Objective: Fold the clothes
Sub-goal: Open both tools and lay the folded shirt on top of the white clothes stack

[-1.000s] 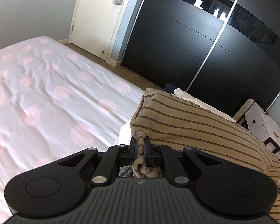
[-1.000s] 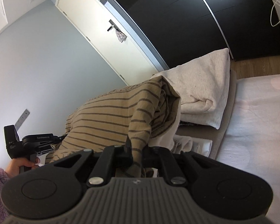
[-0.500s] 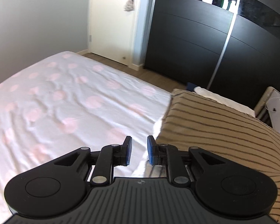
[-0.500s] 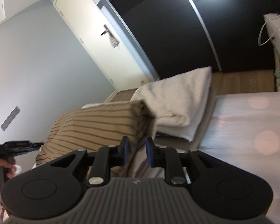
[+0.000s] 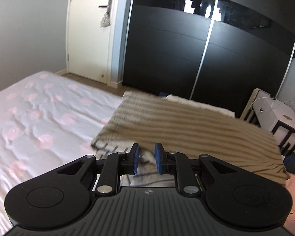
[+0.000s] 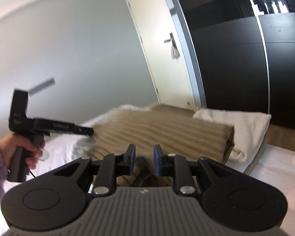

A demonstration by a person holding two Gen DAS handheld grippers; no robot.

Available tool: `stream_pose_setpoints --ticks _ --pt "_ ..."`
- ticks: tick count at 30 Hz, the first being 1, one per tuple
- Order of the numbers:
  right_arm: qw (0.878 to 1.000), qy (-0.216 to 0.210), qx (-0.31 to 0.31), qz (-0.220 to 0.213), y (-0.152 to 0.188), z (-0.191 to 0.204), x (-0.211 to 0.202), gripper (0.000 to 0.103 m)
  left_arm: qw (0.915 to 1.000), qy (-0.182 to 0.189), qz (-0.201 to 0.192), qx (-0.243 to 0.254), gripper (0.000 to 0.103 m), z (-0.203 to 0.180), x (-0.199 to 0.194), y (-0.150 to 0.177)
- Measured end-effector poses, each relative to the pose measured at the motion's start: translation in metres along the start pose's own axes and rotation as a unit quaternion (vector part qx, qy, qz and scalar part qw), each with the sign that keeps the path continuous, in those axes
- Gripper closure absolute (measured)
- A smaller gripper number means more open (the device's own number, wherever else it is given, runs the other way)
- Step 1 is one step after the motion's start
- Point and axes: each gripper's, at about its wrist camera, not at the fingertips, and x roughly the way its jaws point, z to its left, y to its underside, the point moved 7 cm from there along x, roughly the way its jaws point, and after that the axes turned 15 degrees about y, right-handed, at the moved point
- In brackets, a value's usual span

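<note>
- My left gripper [image 5: 145, 158] and right gripper [image 6: 144, 160]: jaws slightly parted, nothing gripped.
- Striped garment [image 5: 186, 125] lies folded at the bed [image 5: 39, 114] edge, beside white towel [image 6: 243, 125].
- Black wardrobe [image 5: 206, 49], white door [image 5: 92, 29] behind.

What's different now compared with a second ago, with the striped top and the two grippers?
Both grippers let go: the left gripper and right gripper each pinched the striped top a second ago; now their fingers stand apart with nothing pressed between them, and both have lifted away. The top dropped flat, folded, on the bed. The white towel stayed put.
</note>
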Motion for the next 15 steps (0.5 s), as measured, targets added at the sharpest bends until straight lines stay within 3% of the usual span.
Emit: stream_pose_setpoints --ticks 5,10,15 --pt "0.999 0.023 0.001 0.035 0.021 -0.013 0.011 0.080 0.9996 -0.012 0.002 -0.026 0.088 0.025 0.002 0.015" --pt "0.998 0.052 0.000 0.043 0.034 -0.035 0.001 0.080 0.9981 -0.039 0.005 -0.048 0.088 0.041 -0.015 0.027" --pt "0.997 0.061 0.003 0.036 0.038 -0.045 -0.024 0.078 0.9969 -0.066 0.003 -0.043 0.088 0.025 -0.046 0.038"
